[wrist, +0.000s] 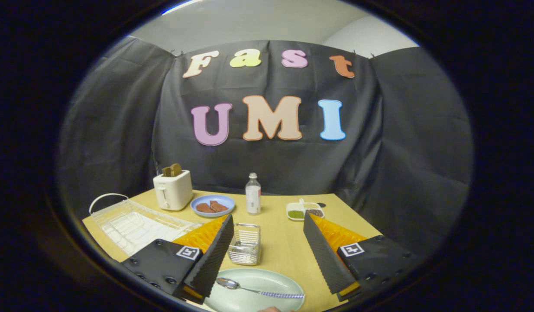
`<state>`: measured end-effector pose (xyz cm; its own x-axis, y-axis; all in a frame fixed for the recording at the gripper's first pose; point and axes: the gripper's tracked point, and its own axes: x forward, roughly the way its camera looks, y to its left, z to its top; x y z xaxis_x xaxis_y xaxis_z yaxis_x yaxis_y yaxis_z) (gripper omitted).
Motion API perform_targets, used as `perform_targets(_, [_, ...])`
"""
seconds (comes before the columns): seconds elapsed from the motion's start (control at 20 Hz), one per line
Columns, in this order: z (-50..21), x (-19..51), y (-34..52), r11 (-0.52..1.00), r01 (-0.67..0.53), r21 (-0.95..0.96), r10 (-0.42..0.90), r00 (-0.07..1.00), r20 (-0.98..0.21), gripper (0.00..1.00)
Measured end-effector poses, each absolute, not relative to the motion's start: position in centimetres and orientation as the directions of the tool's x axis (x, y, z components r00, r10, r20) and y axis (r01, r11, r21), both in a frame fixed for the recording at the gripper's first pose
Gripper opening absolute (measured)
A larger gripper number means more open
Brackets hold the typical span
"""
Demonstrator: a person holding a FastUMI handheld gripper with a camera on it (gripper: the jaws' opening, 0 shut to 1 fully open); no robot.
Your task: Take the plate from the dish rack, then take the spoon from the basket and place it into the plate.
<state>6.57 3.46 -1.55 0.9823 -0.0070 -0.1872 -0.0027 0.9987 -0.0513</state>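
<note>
Since the spoon (258, 290) already lies crosswise in the plate (254, 299), bowl toward the left finger, just below the spread, empty claw (267, 251), I'd say backing away is all that's left.

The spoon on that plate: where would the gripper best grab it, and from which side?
Probably the handle's middle, from above, fingers straddling it: the spoon lies flat across the plate, bowl toward the rack side, handle thin and straight. The gripper is open above it.
</note>
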Motion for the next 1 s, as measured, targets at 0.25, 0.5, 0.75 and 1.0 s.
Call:
perform_targets(0.25, [2.0,6.9,5.1,1.0,-0.006,0.007,0.007,0.985,-0.17,1.0])
perform_targets(0.5, [2.0,6.3,5.9,0.999,-0.019,0.026,0.024,0.978,-0.208,1.0])
perform_targets(0.75, [1.2,5.8,5.2,1.0,-0.01,0.011,0.012,0.975,-0.223,1.0])
perform_targets(1.0, [0.2,5.2,3.6,0.998,0.036,-0.044,-0.046,0.966,-0.253,1.0])
